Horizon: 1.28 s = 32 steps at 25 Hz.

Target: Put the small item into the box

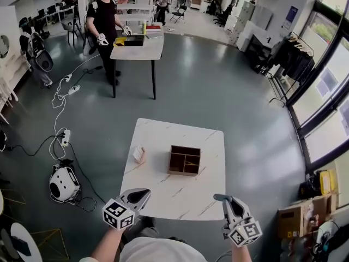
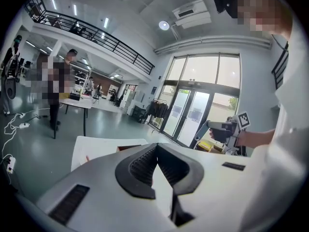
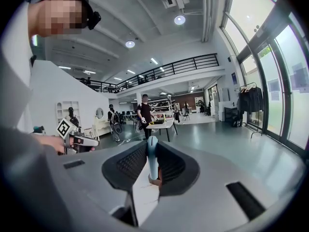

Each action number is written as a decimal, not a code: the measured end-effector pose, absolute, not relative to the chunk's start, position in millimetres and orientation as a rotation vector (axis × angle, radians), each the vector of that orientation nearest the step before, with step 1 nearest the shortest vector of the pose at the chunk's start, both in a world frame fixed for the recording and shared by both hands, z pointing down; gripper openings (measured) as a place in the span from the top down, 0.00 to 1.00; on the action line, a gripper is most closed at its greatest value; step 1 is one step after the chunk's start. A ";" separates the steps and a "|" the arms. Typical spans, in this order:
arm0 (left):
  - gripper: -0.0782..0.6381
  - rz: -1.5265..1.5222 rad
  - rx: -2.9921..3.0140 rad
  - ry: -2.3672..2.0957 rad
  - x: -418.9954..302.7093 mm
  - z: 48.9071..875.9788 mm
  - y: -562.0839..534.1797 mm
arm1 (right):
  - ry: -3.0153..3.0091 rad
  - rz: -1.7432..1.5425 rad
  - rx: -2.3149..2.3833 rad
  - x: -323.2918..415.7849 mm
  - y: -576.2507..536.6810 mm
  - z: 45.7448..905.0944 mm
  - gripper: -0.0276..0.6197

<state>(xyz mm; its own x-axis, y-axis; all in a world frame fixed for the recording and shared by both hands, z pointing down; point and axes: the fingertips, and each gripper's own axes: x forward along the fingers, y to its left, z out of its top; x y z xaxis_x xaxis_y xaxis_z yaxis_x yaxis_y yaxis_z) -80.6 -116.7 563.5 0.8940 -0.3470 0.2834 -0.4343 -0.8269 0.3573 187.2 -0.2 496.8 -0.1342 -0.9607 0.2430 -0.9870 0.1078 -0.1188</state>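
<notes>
A brown wooden box [image 1: 184,160] with compartments stands in the middle of the white table [image 1: 207,146]; it also shows past the right jaws as the box [image 3: 154,181]. A small pale item [image 1: 139,155] lies on the table left of the box. My left gripper [image 1: 144,192] hovers over the table's near left edge, its jaws meeting at the tips with nothing between them, as the left gripper [image 2: 157,145] view shows. My right gripper [image 1: 220,197] hangs at the near right edge. In its own view the right gripper [image 3: 151,144] is shut on a thin pale blue strip [image 3: 151,156].
A second table [image 1: 136,51] with trays stands at the back, where a person [image 1: 103,21] in black is working. Cables and power strips [image 1: 65,138] trail over the floor at left beside a white device [image 1: 64,183]. Cardboard boxes [image 1: 305,212] sit at right.
</notes>
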 end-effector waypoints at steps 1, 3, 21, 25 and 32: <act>0.87 0.288 2.642 -0.564 -82.8 564.2 -122.4 | -2.249 0.383 1.998 184.7 -4.0 497.5 0.83; 0.87 0.291 2.642 -0.546 -86.8 566.1 -132.0 | -2.234 0.379 2.005 179.4 -10.6 498.8 0.83; 0.87 0.322 2.615 -0.470 -79.3 581.2 -153.5 | -2.217 0.368 1.982 169.7 -39.1 503.8 0.83; 0.87 0.325 2.590 -0.515 -70.9 587.7 -155.2 | -2.268 0.387 1.937 179.7 -56.8 515.0 0.83; 0.87 0.298 2.520 -0.644 -61.7 595.1 -158.3 | -2.338 0.415 1.821 195.4 -97.1 544.7 0.83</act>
<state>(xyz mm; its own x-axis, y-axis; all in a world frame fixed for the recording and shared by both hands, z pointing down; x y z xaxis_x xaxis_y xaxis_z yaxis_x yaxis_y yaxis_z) -61.7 -158.3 595.1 0.8630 -0.3847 0.3274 -0.4986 -0.7532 0.4291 195.4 -97.1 544.7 -0.2525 -0.9249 0.2842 -0.9662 0.2253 -0.1252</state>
